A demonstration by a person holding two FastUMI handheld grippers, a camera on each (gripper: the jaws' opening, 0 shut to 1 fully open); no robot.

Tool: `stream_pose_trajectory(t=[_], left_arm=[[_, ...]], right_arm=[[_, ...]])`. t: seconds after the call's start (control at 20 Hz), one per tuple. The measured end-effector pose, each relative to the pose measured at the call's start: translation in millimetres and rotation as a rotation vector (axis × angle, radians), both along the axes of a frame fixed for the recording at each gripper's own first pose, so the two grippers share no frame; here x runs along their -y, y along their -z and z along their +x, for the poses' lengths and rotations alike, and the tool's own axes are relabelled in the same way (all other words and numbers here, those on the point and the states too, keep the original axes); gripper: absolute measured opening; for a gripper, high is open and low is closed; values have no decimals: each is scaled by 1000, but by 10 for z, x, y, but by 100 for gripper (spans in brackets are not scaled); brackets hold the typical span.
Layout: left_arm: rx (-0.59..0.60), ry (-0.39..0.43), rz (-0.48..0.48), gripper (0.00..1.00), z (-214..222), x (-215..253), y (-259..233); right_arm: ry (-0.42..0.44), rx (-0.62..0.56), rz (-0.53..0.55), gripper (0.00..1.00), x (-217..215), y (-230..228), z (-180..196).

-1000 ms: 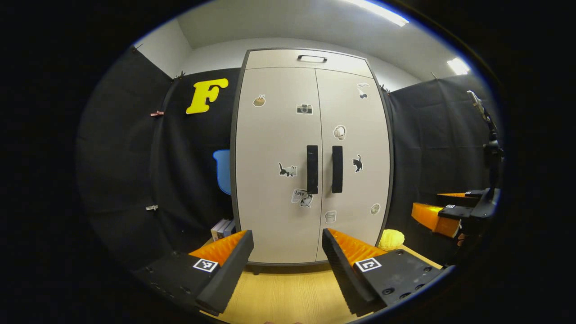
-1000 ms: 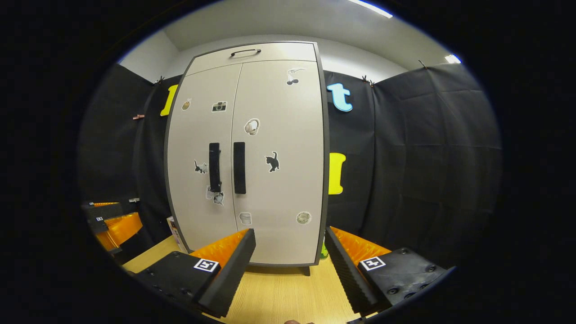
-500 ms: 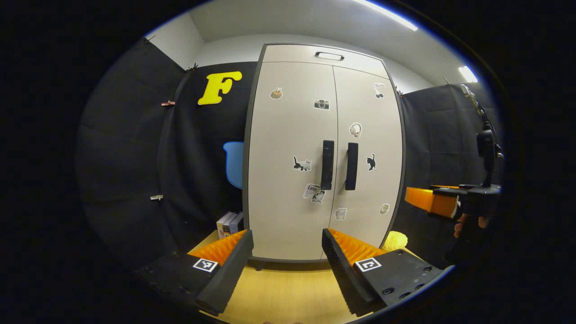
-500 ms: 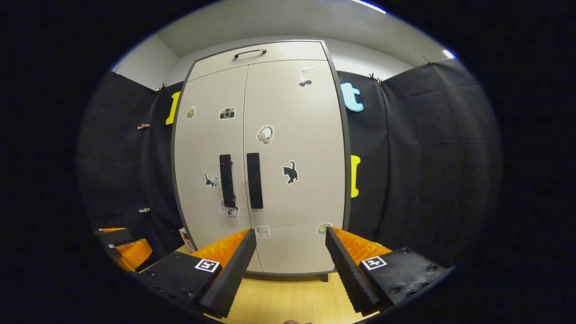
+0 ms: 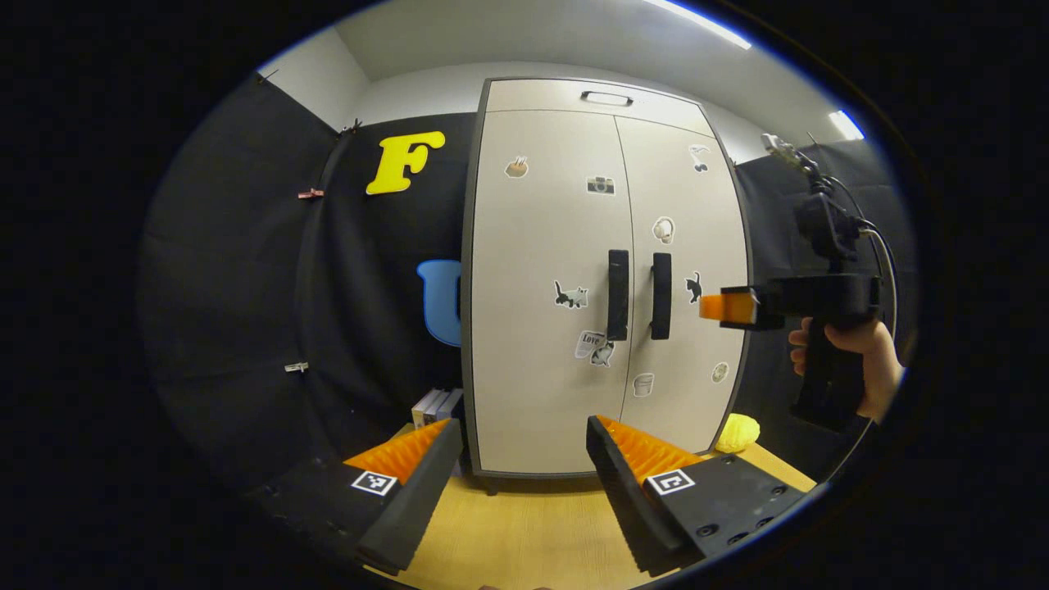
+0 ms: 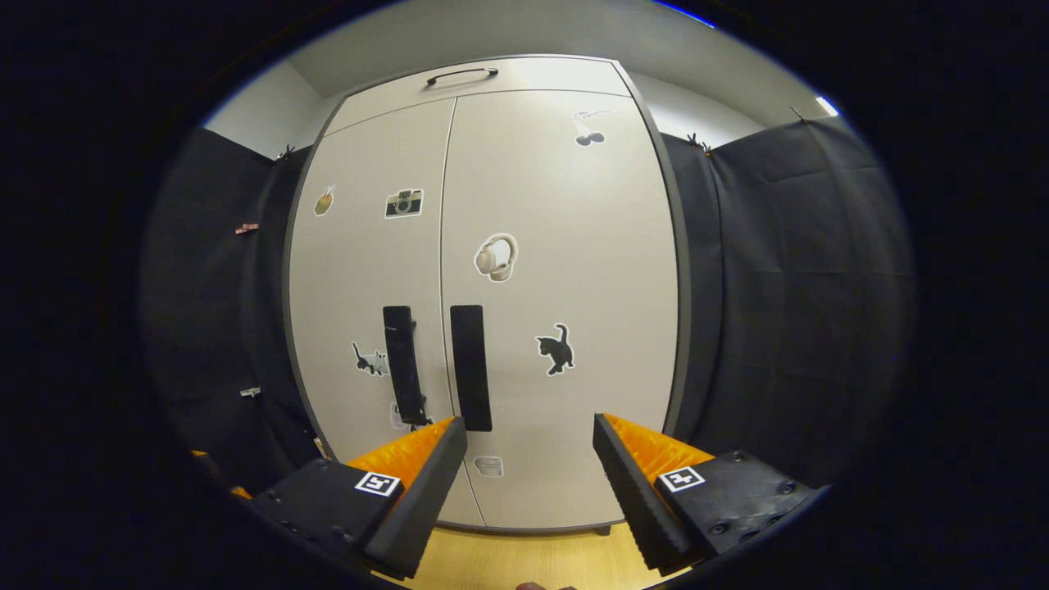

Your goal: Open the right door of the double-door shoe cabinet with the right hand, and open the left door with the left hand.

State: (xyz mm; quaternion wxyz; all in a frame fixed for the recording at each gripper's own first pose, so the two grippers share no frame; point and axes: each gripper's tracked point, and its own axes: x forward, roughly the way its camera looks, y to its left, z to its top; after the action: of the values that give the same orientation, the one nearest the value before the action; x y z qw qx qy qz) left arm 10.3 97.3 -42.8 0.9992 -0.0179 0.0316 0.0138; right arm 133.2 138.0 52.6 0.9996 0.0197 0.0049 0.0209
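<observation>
Both doors of the shoe cabinet (image 5: 606,279) are closed, and both hand-held grippers are held out before it.

The cabinet stands on the desk (image 5: 524,524) against the black cloth wall. The left hand-held gripper (image 5: 520,467) is spread wide with nothing between its fingers, facing the left door (image 5: 545,279) from well back. The right hand-held gripper (image 6: 529,471) is also spread wide and empty, near the right door (image 6: 565,270) and just right of the right handle (image 6: 470,367). In the left gripper view a hand (image 5: 860,360) grips it level with the handles.
</observation>
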Motion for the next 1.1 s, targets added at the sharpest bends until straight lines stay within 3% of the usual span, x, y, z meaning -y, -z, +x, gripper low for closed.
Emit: stream_pose_trajectory(t=[0.25,0.6,0.8,0.9,1.1], left_arm=[[-29,4,-49,95,-18,-43,123],[-75,10,-141,95,-136,-59,317],[-82,-20,-126,95,-212,-201,372],[-82,-24,-122,95,-251,-274,395],[-81,-41,-128,95,-303,-420,421]], right_arm=[[-16,-36,11,98,-271,23,445],[27,-51,-36,98,-394,71,855],[63,-62,-48,96,-381,110,1003],[56,-69,-34,93,-393,109,1048],[31,-84,-3,66,-484,115,1053]])
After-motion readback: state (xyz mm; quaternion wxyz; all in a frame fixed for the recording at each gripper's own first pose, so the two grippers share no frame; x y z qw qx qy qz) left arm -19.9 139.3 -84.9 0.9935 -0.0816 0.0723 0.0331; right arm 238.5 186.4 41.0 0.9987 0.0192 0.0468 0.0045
